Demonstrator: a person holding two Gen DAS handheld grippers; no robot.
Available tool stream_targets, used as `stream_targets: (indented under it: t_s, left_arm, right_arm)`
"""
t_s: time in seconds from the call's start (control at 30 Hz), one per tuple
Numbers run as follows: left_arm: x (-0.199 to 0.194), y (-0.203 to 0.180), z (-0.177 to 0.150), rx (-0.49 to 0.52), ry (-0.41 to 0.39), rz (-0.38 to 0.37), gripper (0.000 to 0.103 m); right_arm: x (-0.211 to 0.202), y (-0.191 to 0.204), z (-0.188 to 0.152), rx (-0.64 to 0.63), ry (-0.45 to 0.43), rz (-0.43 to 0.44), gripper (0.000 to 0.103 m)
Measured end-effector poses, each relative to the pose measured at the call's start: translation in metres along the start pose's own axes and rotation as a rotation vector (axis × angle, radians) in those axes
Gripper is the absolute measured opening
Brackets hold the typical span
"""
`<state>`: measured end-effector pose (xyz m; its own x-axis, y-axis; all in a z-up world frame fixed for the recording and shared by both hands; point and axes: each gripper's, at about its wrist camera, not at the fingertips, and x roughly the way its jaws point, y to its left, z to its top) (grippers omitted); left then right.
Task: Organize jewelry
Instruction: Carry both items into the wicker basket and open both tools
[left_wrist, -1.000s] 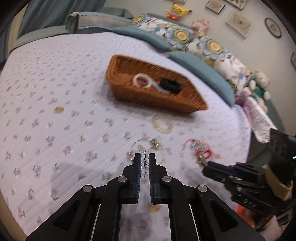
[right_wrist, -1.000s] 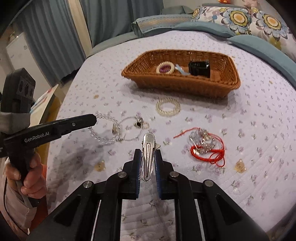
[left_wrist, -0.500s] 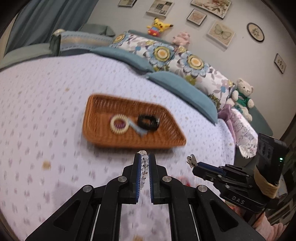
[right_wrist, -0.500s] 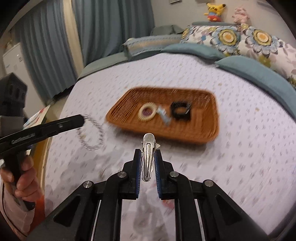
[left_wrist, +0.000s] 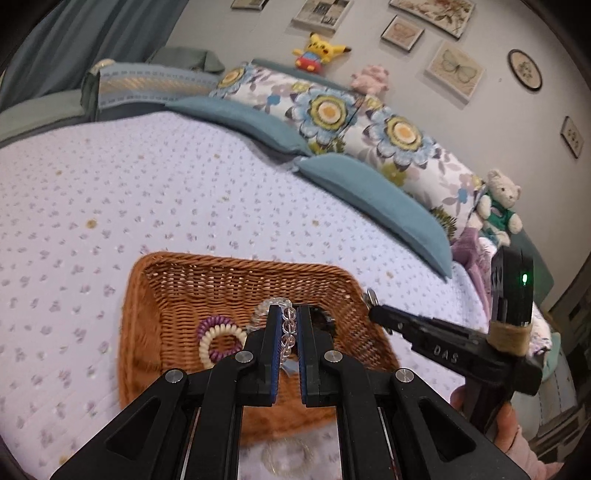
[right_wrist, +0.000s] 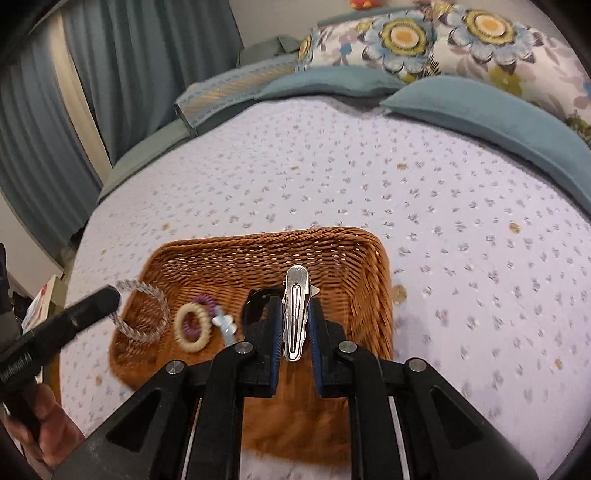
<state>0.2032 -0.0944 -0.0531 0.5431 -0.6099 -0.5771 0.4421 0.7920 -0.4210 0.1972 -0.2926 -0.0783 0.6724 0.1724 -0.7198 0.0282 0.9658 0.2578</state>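
A brown wicker basket (left_wrist: 184, 280) lies on the lilac bedspread; it also shows in the right wrist view (right_wrist: 351, 251). My left gripper (left_wrist: 287, 314) is shut on a clear bead bracelet (left_wrist: 288, 321) and holds it over the basket; the bracelet hangs as a loop in the right wrist view (right_wrist: 144, 314). My right gripper (right_wrist: 295, 306) is shut on a silver hair clip (right_wrist: 295, 314) above the basket's near right part. In the basket lie a cream and purple coil hair tie (right_wrist: 192, 325), a pale blue piece (right_wrist: 225, 325) and a black item (right_wrist: 255, 302).
Teal and flowered pillows (left_wrist: 369, 192) line the far side of the bed. A pearl bracelet (left_wrist: 288, 454) lies on the spread just in front of the basket. Soft toys (left_wrist: 498, 206) sit at the right. Curtains (right_wrist: 44, 129) hang at the left.
Both grippers have moved forward from the spread to over the basket, carrying the bead bracelet and the hair clip. The basket now fills the lower middle of both views.
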Motion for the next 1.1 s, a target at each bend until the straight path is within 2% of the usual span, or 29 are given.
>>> stream_targets:
  t_s: [0.13,0.23,0.33,0.73,0.83,0.9,1.0,1.1]
  left_arm:
    - [0.037,0.006,-0.004,-0.009,0.051,0.003,0.007]
    - [0.051,0.009,-0.011,-0.013,0.069,-0.006,0.007]
    - [0.06,0.01,-0.015,-0.014,0.085,-0.004,0.007]
    - [0.066,0.014,-0.021,-0.034,0.131,-0.017,0.008]
    - [0.063,0.015,-0.021,-0.046,0.139,-0.02,0.018]
    - [0.056,0.016,-0.021,-0.056,0.129,-0.019,0.042]
    - [0.031,0.013,-0.018,-0.06,0.08,-0.043,0.048]
    - [0.002,0.01,-0.015,-0.038,0.04,-0.039,0.048]
  right_arm:
    - [0.024,0.0,0.006,-0.016,0.027,-0.051,0.016]
    - [0.039,-0.002,0.005,-0.019,0.048,-0.076,0.016]
    - [0.047,-0.007,0.001,-0.005,0.061,-0.094,0.016]
    - [0.051,-0.015,-0.002,0.033,0.072,-0.074,0.017]
    - [0.04,-0.019,-0.001,0.051,0.061,-0.067,0.017]
    - [0.03,-0.021,-0.002,0.059,0.048,-0.07,0.017]
    - [0.008,-0.022,-0.005,0.059,0.02,-0.06,0.019]
    - [-0.02,-0.019,-0.012,0.054,-0.02,-0.052,0.034]
